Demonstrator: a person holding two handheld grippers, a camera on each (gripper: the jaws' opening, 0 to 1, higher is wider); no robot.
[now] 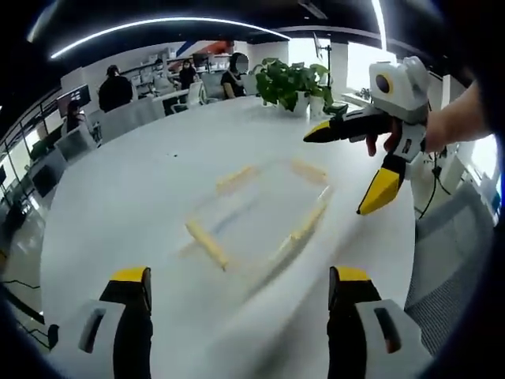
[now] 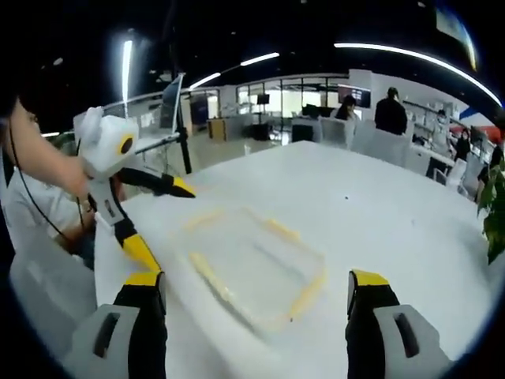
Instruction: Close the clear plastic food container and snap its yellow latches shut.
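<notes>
White-bodied tongs, black yellow-tipped jaws.

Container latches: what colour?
Yellow. Four latches edge the clear container, clearest in the left gripper view despite motion blur.

Clear plastic container, matt table

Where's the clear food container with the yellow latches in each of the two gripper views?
Left gripper view: the container lies mid-picture on the white table, below-left of the right gripper.
Right gripper view: container centre, slightly low, right of the left gripper.
Shared landmark: its four yellow latches, blurred in both.
</notes>
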